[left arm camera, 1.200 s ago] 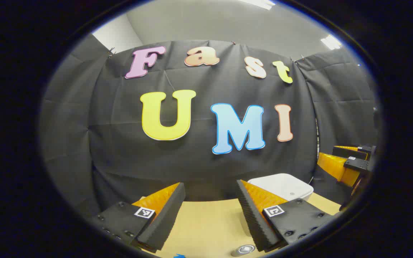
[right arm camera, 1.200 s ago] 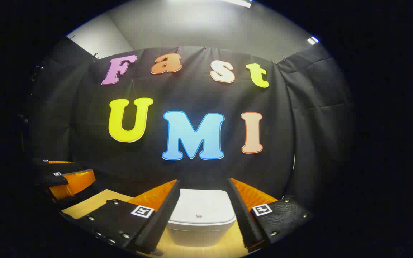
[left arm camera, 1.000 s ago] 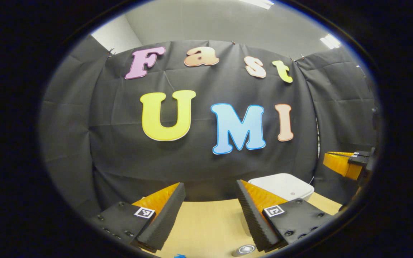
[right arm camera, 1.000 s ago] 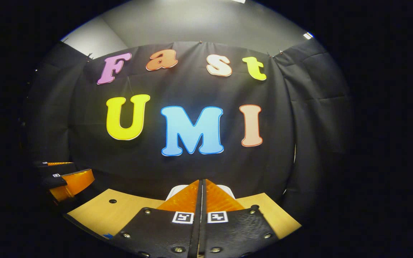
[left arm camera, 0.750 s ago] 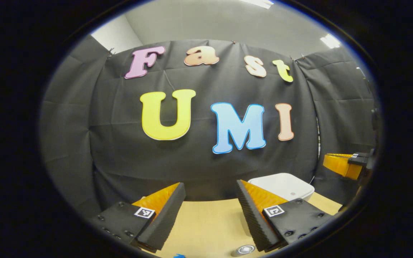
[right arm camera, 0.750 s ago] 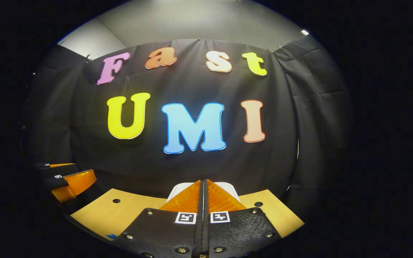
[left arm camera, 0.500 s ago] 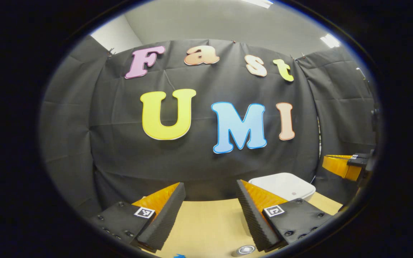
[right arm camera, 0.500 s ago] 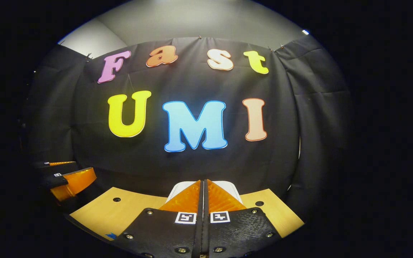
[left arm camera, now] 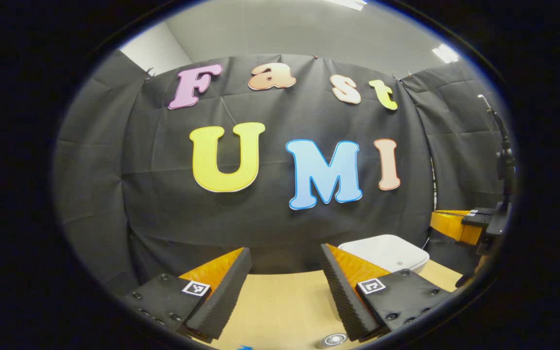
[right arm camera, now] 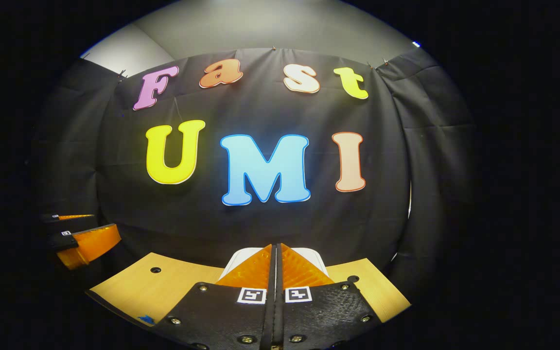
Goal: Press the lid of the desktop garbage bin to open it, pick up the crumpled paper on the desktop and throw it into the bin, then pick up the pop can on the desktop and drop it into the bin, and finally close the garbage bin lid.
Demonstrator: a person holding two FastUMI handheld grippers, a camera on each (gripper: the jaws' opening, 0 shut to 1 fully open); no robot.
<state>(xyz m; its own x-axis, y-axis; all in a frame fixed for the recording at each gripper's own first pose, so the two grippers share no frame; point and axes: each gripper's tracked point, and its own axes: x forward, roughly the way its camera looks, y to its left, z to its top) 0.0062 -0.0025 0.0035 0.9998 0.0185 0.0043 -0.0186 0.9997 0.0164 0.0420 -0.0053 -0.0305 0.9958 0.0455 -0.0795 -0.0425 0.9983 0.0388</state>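
Note:
The white garbage bin (left arm camera: pixel 384 252) stands at the back right of the wooden table (left arm camera: pixel 280 306) with its lid down. My left gripper (left arm camera: pixel 286 249) hangs open over the table, nothing between its fingers, and the bin is just right of its right finger. The silver top of the pop can (left arm camera: pixel 332 339) peeks in below that finger. In the right gripper view my right gripper (right arm camera: pixel 276 248) is shut with its fingers pressed together. It points at the bin (right arm camera: pixel 316 256), whose white lid shows on both sides behind the fingertips. From the left gripper view, the right gripper (left arm camera: pixel 455 226) hovers above and right of the bin.
The black cloth wall runs close behind the table. Two small round holes (right arm camera: pixel 155 269) mark the table top, and a blue mark (right arm camera: pixel 146 319) sits near its front edge. The left gripper (right arm camera: pixel 85 240) shows at the far left in the right gripper view.
My right gripper was open around the bin; it shut, rose slightly, and now stays shut facing the lid. The left gripper has hardly moved.

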